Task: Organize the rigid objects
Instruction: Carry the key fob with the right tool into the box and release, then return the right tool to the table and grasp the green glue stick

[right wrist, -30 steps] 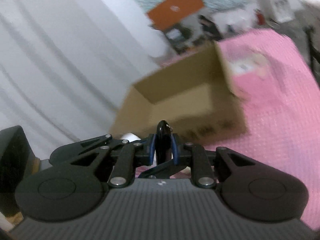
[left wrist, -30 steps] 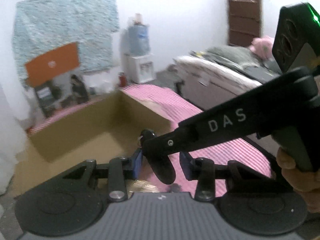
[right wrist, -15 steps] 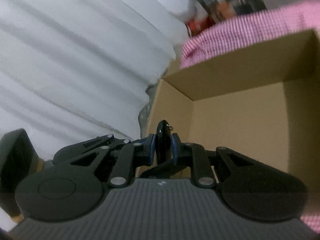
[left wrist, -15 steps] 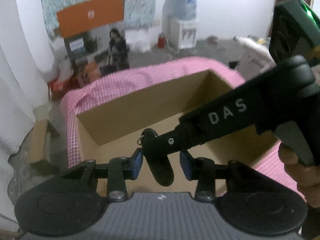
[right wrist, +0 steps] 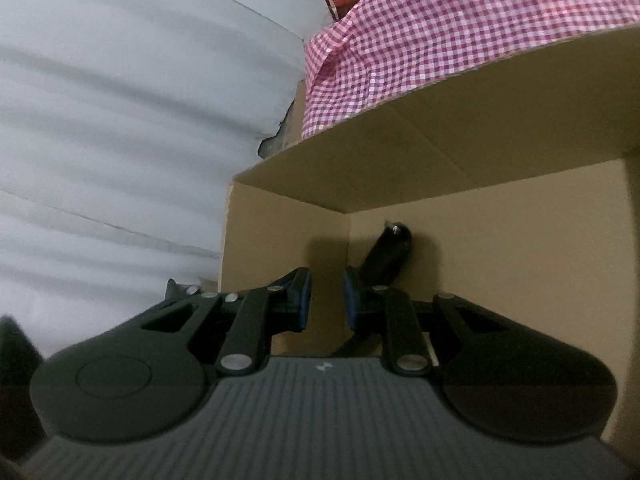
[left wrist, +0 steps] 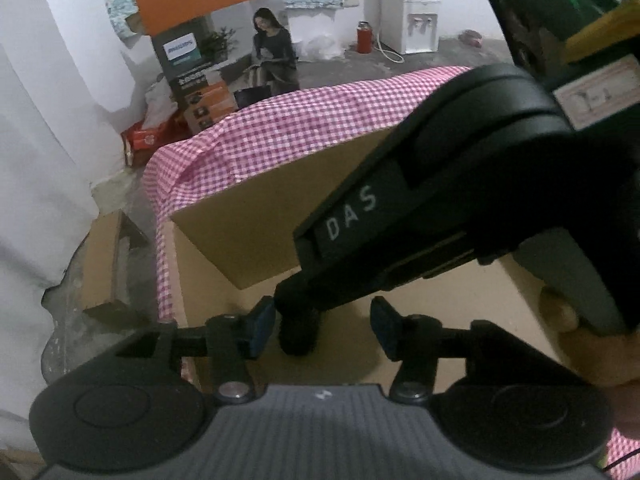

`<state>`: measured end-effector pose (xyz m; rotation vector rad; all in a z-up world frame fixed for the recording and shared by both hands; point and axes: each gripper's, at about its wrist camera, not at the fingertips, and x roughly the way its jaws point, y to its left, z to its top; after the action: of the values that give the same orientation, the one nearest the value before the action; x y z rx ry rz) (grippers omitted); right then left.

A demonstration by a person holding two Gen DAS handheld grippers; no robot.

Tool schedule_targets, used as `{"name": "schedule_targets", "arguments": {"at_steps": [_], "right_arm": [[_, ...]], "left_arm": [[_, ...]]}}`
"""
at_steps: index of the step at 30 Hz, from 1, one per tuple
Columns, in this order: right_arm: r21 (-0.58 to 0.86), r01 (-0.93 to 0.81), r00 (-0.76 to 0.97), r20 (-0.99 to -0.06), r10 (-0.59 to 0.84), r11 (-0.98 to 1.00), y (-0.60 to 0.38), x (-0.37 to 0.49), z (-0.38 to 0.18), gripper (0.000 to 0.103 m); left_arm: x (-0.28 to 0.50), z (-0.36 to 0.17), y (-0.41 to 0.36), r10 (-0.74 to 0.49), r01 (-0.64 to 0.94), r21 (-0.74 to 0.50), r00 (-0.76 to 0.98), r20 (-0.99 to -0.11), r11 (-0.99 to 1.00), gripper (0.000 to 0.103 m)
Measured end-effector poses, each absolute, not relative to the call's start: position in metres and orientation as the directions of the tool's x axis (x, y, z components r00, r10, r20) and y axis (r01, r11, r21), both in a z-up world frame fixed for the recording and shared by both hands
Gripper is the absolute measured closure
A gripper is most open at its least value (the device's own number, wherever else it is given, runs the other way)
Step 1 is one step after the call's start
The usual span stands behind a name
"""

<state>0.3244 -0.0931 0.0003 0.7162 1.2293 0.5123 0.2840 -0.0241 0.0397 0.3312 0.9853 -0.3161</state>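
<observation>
Our left gripper point(left wrist: 316, 320) has just been opening and stands fairly wide over the cardboard box point(right wrist: 500, 248), a small black fob point(right wrist: 390, 256) between its pads, untouched by the far one. Only the right wrist view shows our right gripper point(right wrist: 326, 300) narrow, its gap bare, and the fob leaning inside the box, just beyond one pad. Only the left view shows the hand point(left wrist: 580, 348). The checked cloth point(right wrist: 440, 20) lies behind the box.
</observation>
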Motion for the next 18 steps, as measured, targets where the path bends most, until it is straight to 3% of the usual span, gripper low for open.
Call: {"name": "schedule_targets", "arguments": {"at_steps": [5,9,18], "right_arm": [[0.726,-0.005,0.298,-0.656,0.694,0.688,-0.099,0.315,0.013,0.085],[0.723,-0.026,0.343,-0.642,0.686,0.69,-0.129,0.307,0.026,0.084],[0.719,-0.142,0.511,-0.536,0.672,0.681,-0.193,0.194,0.11,0.077]], "left_arm": [[0.278,0.048,-0.016,-0.142,0.402,0.1,0.531,-0.836,0.91,0.048],[0.262,0.066,-0.011,-0.17,0.402,0.091,0.568,-0.805,0.911,0.042],[0.177,0.131,0.001,-0.274,0.427,0.06,0.676,-0.684,0.902,0.034]]}}
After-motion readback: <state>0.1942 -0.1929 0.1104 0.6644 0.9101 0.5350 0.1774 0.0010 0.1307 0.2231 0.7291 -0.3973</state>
